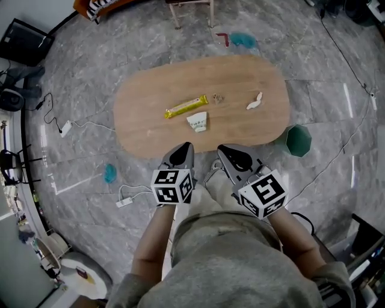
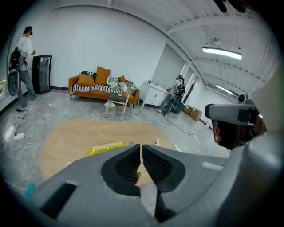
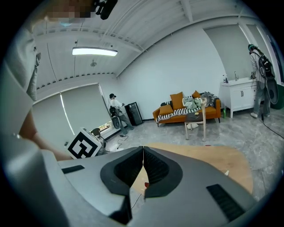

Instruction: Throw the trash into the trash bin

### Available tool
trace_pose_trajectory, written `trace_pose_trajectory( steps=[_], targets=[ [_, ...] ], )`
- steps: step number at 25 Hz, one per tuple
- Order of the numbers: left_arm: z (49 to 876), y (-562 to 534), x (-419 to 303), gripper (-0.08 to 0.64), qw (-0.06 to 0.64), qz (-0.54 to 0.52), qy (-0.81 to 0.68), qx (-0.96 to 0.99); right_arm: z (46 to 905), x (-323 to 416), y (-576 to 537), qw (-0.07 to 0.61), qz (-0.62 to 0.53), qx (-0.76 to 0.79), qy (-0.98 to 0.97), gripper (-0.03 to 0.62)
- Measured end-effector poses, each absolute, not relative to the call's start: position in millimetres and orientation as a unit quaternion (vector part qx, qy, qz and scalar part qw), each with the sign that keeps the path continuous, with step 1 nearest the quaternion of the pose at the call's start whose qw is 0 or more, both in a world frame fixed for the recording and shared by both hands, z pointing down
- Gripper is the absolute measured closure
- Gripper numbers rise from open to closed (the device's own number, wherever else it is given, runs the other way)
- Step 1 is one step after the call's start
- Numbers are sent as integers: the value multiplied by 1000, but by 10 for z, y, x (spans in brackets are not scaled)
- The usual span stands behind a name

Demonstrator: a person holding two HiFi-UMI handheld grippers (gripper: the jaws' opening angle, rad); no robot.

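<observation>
On the oval wooden table (image 1: 150, 129) lie a yellow wrapper (image 1: 186, 106), a crumpled white paper piece (image 1: 198, 121), a small brown scrap (image 1: 218, 97) and a white scrap (image 1: 254, 101). A green trash bin (image 1: 298, 140) stands on the floor at the table's right end. My left gripper (image 1: 187, 146) and right gripper (image 1: 221, 148) hover side by side at the table's near edge, both shut and empty. In the left gripper view the shut left gripper (image 2: 141, 146) points toward the yellow wrapper (image 2: 106, 147). In the right gripper view the right gripper (image 3: 143, 148) has its jaws together over the table (image 3: 213, 159).
A power strip with a white cable (image 1: 124, 202) lies on the floor near my left side. Blue litter (image 1: 110, 174) lies left of the table, and more blue litter (image 1: 243, 40) beyond its far edge. A wooden stool (image 1: 191, 11) stands beyond the table. An orange sofa (image 2: 100, 86) and a person (image 2: 24, 62) stand at the far wall.
</observation>
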State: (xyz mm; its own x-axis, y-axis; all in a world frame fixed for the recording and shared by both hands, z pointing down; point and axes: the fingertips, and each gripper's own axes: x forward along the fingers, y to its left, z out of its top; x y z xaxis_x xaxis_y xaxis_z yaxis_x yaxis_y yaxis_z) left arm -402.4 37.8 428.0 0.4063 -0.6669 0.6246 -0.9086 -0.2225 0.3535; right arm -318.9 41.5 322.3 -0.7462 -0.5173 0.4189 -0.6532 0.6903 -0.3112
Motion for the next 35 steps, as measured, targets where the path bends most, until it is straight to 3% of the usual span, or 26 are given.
trace_pose_trajectory(
  steps=[19,35],
  targets=[
    [5650,68,-4050,544,400,215,-481,750,4280,-3082,174,157,294,357,-873,583],
    [6378,-2,-3836,382,342,296,-394,800,4921,-3076,151,130,326,397,-848,583]
  ],
)
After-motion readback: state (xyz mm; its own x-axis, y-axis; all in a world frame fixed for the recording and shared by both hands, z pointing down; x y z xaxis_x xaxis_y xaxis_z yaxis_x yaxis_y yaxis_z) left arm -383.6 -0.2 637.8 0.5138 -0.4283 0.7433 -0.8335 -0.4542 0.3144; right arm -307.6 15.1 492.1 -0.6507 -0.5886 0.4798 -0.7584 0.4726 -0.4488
